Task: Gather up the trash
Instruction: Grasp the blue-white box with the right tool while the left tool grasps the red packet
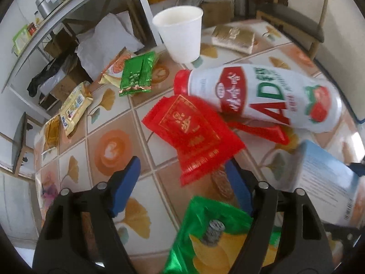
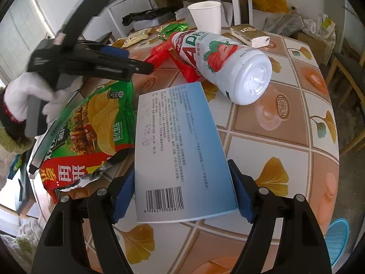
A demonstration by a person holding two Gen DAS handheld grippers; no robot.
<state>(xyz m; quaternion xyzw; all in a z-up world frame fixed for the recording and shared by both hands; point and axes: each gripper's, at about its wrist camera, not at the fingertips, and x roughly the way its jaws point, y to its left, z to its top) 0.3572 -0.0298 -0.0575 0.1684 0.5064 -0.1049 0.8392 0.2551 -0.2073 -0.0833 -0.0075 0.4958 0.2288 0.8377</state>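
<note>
My left gripper [image 1: 182,173] is open, its right finger just under the edge of a red snack wrapper [image 1: 194,137] on the tiled table. A green chip bag [image 1: 216,235] lies below it; the bag also shows in the right wrist view [image 2: 95,123]. My right gripper [image 2: 182,182] is shut on a blue-white box [image 2: 180,150], also seen in the left view [image 1: 328,182]. A strawberry drink bottle [image 2: 228,61] lies on its side behind the box, also in the left view [image 1: 262,96]. The left gripper shows in the right view [image 2: 148,67] at the red wrapper [image 2: 159,52].
A white paper cup [image 1: 180,34] stands at the far side with a gold packet [image 1: 232,37] beside it. Green [image 1: 136,75], orange [image 1: 116,67] and yellow [image 1: 75,107] wrappers lie at the table's left edge. A shelf, boxes and chairs stand around the table [image 2: 285,137].
</note>
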